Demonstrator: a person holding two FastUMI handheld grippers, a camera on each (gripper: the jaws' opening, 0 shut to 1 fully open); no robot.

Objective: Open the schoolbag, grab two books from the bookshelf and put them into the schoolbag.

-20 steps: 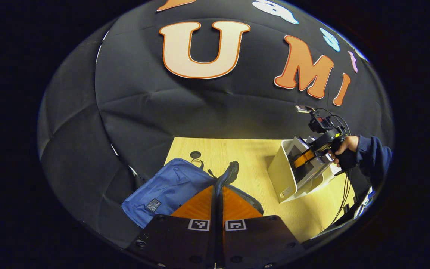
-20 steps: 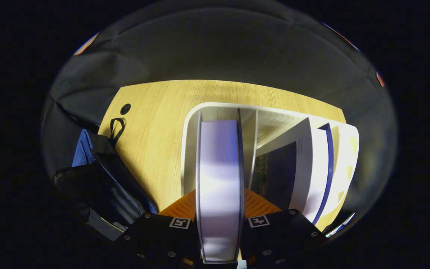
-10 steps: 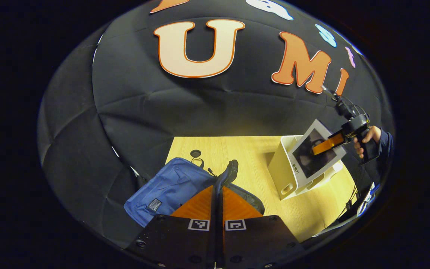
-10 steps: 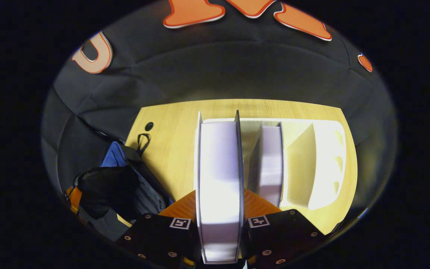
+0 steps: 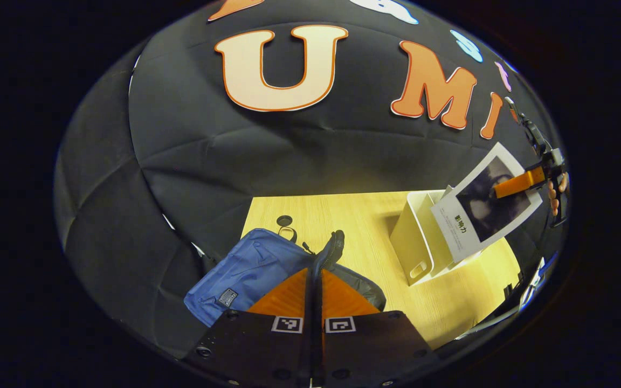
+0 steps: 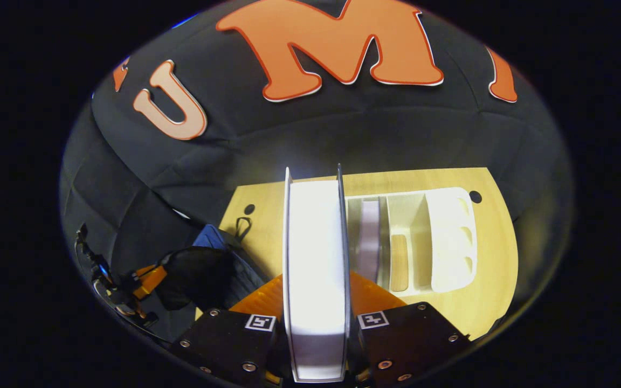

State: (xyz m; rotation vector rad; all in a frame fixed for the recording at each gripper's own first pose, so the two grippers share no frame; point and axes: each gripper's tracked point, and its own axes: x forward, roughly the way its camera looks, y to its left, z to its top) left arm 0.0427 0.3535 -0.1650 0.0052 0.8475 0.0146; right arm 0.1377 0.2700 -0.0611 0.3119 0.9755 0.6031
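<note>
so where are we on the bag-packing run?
Done: the schoolbag looks open, its edge pinched up by the left gripper. In hand: the right gripper is shut on the first book, lifted clear of the bookshelf. Left: put it in the bag, then fetch the second book from the shelf.

- Table (image 5: 353, 226): pale wood-grain top, smooth, soft sheen.
- Schoolbag (image 5: 251, 269): blue woven cloth, matt, with a small sewn patch; darker cloth along the opened edge.
- Bookshelf (image 6: 450, 242): white plastic, smooth, slightly glossy, moulded with rounded corners.
- Book (image 6: 316, 280): white paper page block between thin dark covers; in the left gripper view (image 5: 485, 202), a smooth printed cover, white with a dark picture.
- Second book (image 6: 368, 240) in the bookshelf: pale paper edge, matt.
- Wall (image 5: 289, 156): black cloth, matt, creased.
</note>
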